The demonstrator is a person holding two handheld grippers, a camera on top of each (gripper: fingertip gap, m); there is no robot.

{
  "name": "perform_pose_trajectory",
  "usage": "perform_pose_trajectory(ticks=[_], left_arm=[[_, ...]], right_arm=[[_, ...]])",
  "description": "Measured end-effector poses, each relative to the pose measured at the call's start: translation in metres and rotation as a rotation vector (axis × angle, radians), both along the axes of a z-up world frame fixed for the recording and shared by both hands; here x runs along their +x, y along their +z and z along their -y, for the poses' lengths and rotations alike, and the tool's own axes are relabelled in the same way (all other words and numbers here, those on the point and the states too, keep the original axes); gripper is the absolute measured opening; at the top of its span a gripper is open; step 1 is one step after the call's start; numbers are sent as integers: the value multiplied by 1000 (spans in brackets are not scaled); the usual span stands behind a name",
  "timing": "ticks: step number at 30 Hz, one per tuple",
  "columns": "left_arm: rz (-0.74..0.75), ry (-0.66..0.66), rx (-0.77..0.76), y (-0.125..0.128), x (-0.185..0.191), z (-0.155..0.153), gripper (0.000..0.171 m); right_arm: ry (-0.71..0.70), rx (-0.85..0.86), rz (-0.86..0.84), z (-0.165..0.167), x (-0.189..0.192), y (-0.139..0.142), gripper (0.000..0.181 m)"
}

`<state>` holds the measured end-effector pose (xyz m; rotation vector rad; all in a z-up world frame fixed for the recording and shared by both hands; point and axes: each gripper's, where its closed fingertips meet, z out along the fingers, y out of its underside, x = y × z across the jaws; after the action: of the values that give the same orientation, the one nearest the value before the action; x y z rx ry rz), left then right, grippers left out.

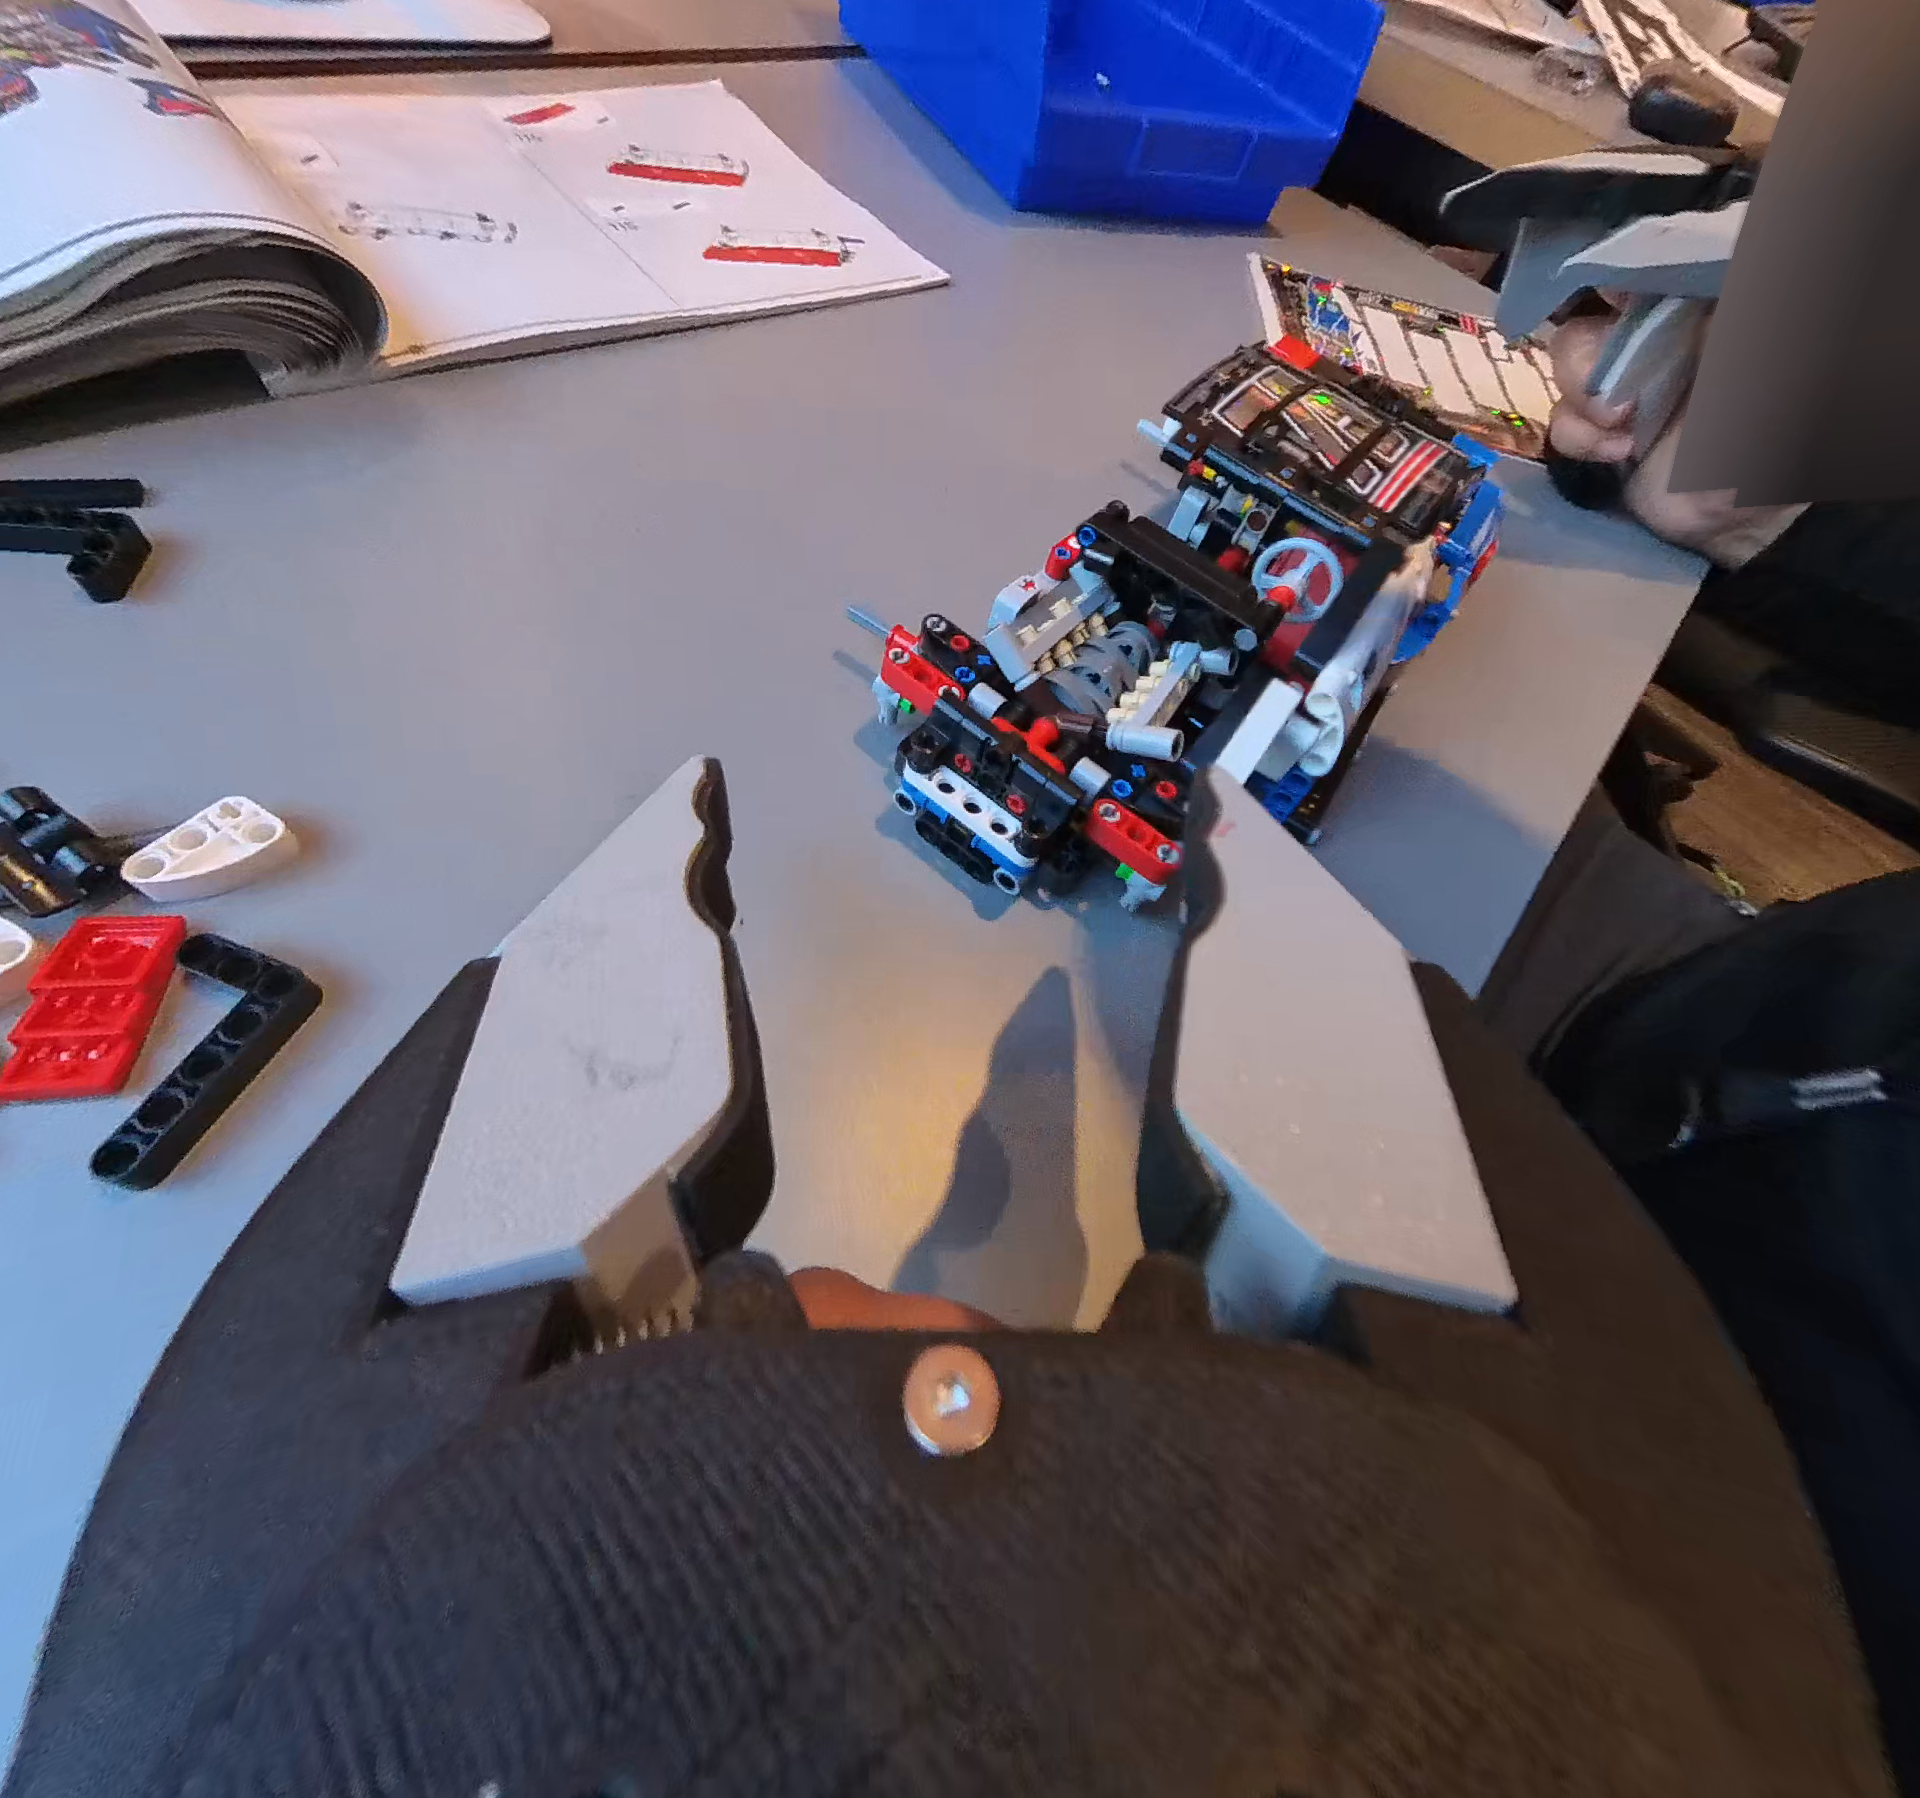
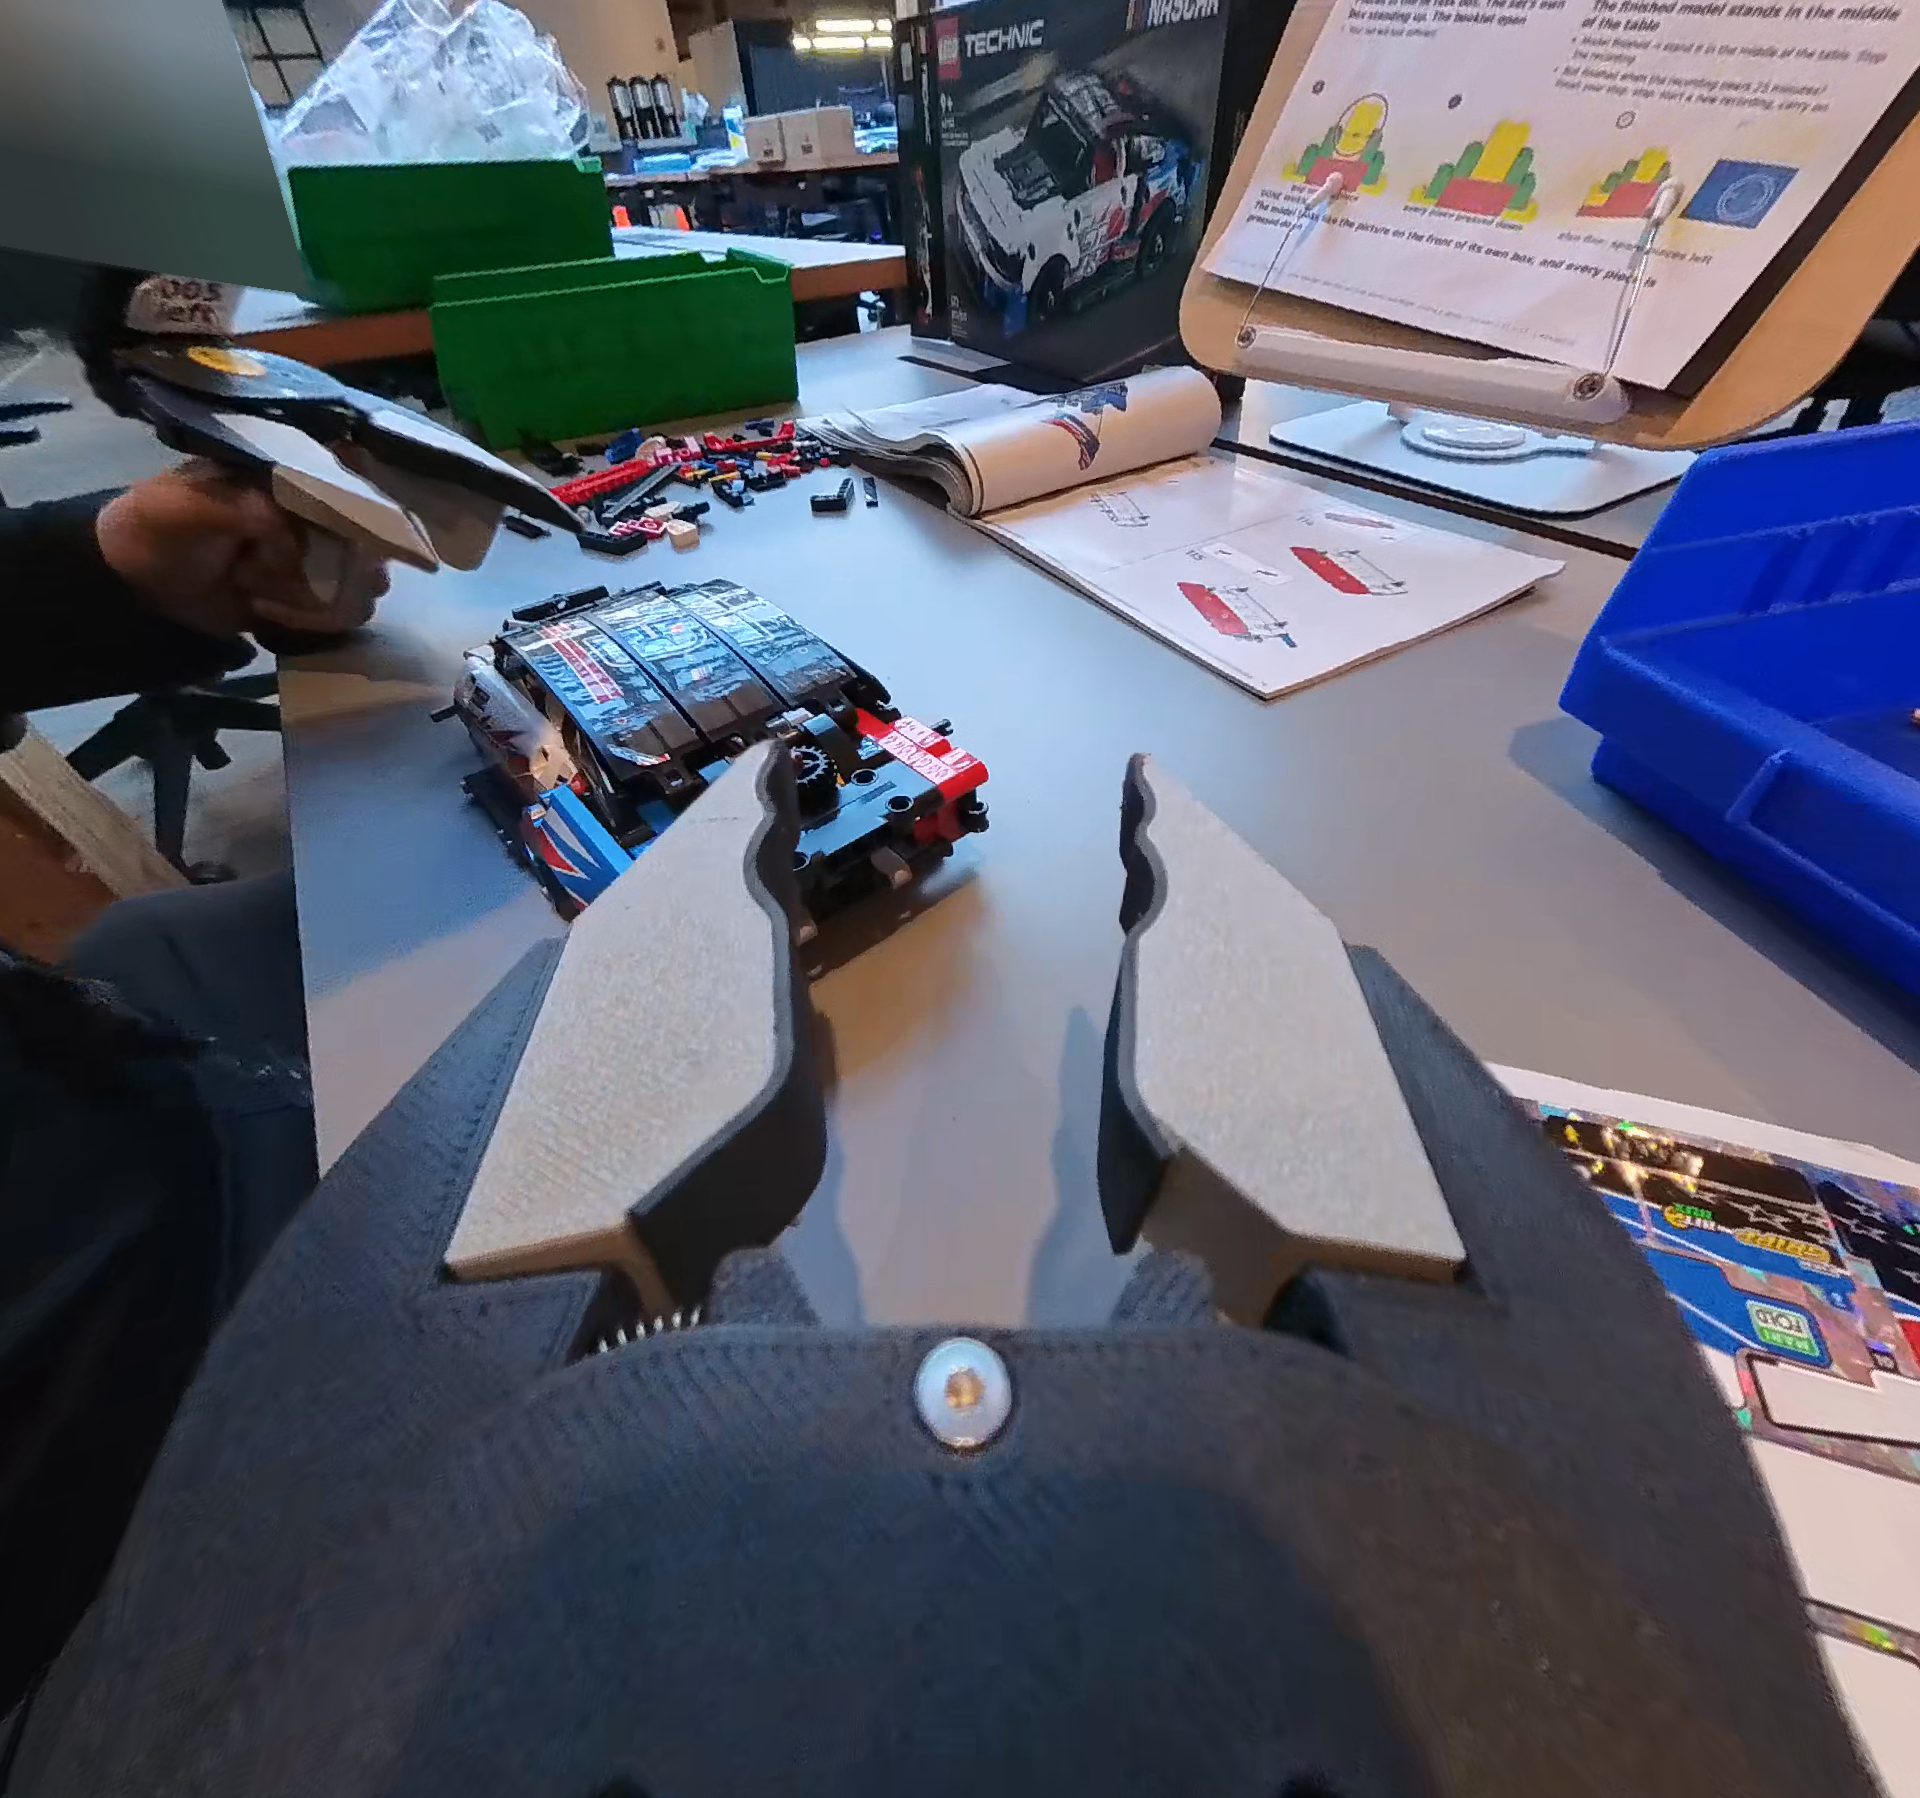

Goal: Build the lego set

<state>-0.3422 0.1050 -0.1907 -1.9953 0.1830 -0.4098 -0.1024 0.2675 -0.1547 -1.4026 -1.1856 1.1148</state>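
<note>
**Both grippers empty; car part-built, next piece not yet picked**

Left gripper (image 1: 961, 813): jaws spread wide, nothing between them, poised just short of the car's open nose. Right gripper (image 2: 951, 782): also spread, empty, at the car's tail end.

The lego car (image 1: 1195, 647) rests on the grey table (image 1: 520, 553) near its edge — engine bay exposed, roof panels fitted, no wheels visible.

Loose parts lie to the left: a black L-beam (image 1: 208, 1062), red panels (image 1: 88, 1005), a white piece (image 1: 213, 844). Beyond, the instruction booklet (image 1: 582, 210) lies open at a red sub-assembly; a blue bin (image 1: 1101, 55) stands farther back.

Judgement: between steps. The next move calls for choosing the pictured parts — likely the red panels — and gripping one squarely.
</note>
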Motion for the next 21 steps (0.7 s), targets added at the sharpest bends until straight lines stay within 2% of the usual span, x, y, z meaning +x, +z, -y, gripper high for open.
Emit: perform_pose_trajectory(ticks=[5, 16, 21], left_arm=[[5, -46, 28, 4, 7, 2, 82], [27, -16, 68, 11, 2, -1, 73], [-11, 30, 91, 12, -2, -1, 67]], right_arm=[[9, -5, -41, 0, 2, 5, 58], [8, 14, -39, -1, 1, 6, 56], [-1, 19, -49, -1, 2, 7, 56]])
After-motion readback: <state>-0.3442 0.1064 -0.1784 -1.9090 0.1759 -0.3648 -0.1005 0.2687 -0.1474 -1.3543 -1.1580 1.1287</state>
